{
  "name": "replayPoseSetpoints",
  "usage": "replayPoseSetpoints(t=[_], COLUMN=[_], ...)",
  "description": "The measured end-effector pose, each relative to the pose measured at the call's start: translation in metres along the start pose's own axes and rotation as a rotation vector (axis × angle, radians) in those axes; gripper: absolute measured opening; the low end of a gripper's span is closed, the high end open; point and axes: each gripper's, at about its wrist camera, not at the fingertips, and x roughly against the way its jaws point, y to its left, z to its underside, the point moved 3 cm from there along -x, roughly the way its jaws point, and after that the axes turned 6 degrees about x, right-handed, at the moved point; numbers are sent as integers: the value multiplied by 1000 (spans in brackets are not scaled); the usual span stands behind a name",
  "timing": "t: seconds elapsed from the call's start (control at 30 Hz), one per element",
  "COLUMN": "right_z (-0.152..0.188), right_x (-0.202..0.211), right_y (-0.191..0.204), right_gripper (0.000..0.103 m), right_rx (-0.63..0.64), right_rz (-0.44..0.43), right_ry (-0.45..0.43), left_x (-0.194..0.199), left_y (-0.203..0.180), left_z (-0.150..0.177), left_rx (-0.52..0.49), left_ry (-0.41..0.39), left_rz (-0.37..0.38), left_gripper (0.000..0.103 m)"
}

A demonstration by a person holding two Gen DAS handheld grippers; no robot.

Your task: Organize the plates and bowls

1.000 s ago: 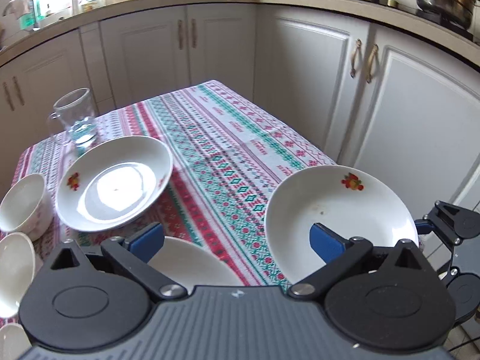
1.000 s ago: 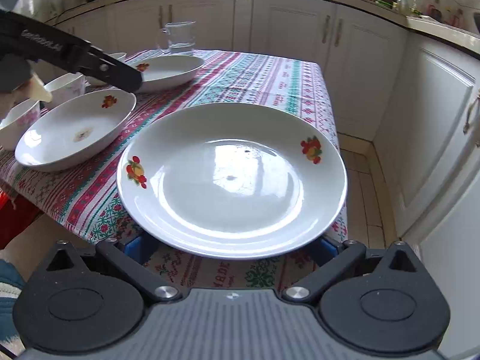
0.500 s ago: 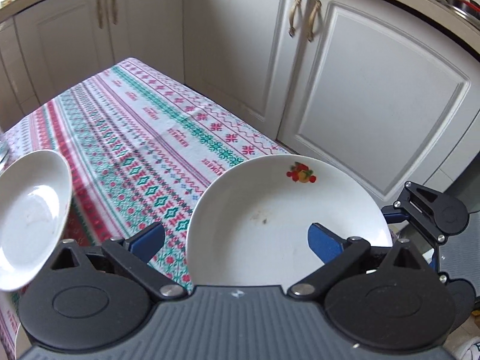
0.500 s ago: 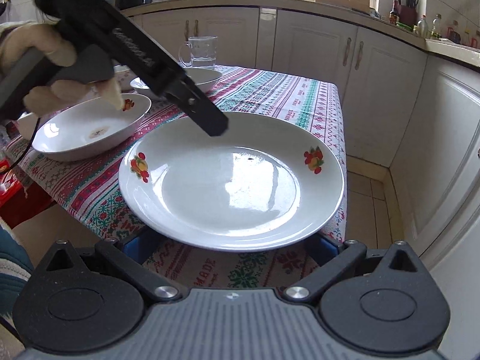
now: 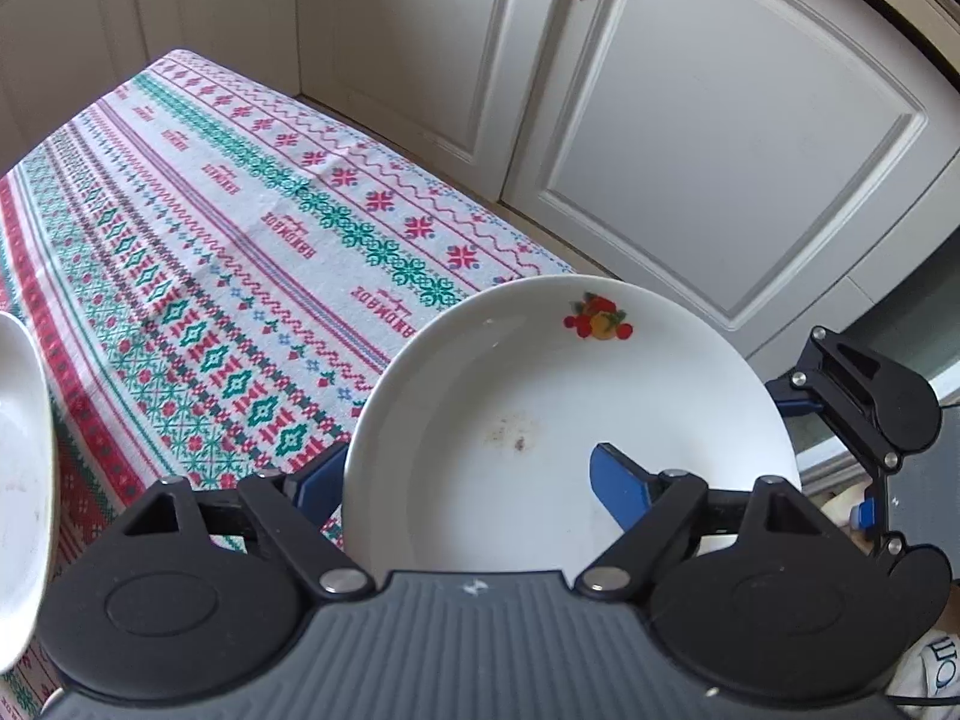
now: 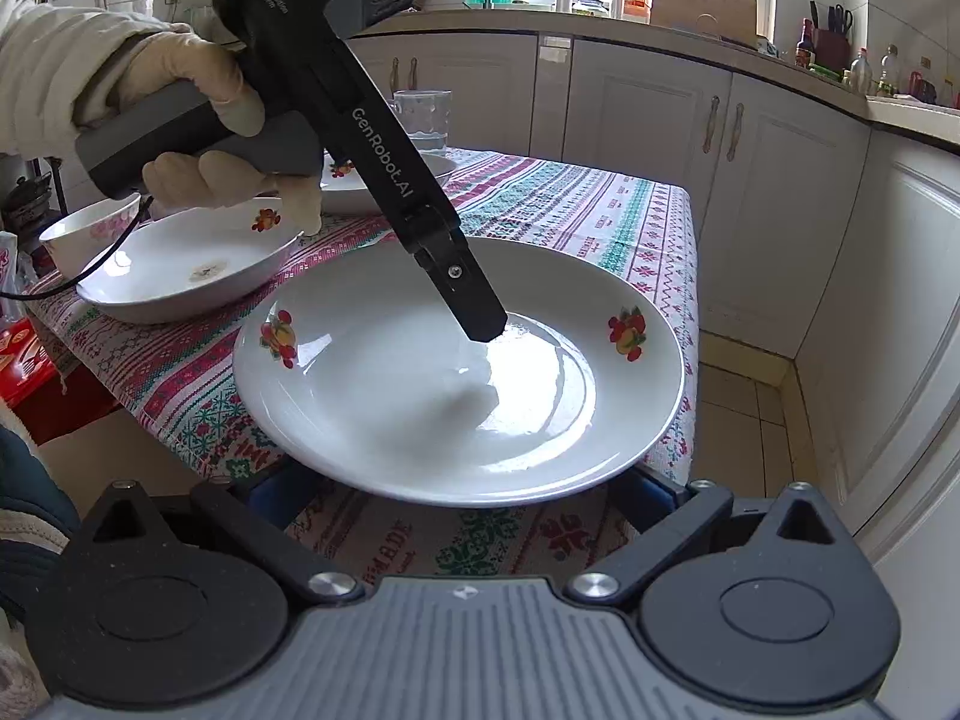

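Left wrist view: the left hand-held gripper (image 5: 474, 480) stands released, its blue fingers (image 5: 621, 486) spread wide over a white deep plate with a fruit decal (image 5: 564, 420); one finger hangs above the plate's inside, the other sits beyond its near-left rim, and neither presses on it. That plate lies directly ahead of the gripper, overhanging the corner of the surface under a red-and-green patterned tablecloth (image 5: 228, 252). To the gripper's left, the edge of another white plate (image 5: 24, 480) enters the frame. To its right, part of the right hand-held gripper (image 5: 864, 414) shows just past the plate's rim. In the right wrist view, the right hand-held gripper (image 6: 462, 498) has its fingers tucked below the near edge of the same plate (image 6: 420, 396), and I cannot tell whether they clench it. The left gripper's tip (image 6: 480, 318) hovers over the plate's middle, carried by a gloved hand (image 6: 198, 120). Ahead-left of it sit a second fruit-decal plate (image 6: 180, 264) and a small flowered bowl (image 6: 84, 234); farther ahead stands a glass mug (image 6: 423, 117).
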Motion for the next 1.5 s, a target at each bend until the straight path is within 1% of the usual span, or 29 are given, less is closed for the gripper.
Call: replayPoseSetpoints(t=[0.2,0.43,0.7,1.03,1.27,1.5], right_z=[-3,-5,-17,-49,-59,-61], right_x=[-3,-4,-7,-32,-57,-71], right_y=[-3,-2,-4,-20,-35,-44], right_gripper=[103,103,103,103,103,103], right_rx=[10,8,34,96,99,91], right_rz=[-10,-8,-9,-43,-69,-77], right_ry=[11,32,57,74,91,107], left_x=[-6,-8,7,18,11,0], left_y=[1,3,8,38,61,69], left_z=[-1,-3,-9,-27,-37,-46], left_rx=[-14,-7,11,56,83,92], left_ry=[32,32,-13,-76,-95,-105], left_rz=[16,30,43,12,7,10], left_gripper=[83,82,82,82,82,82])
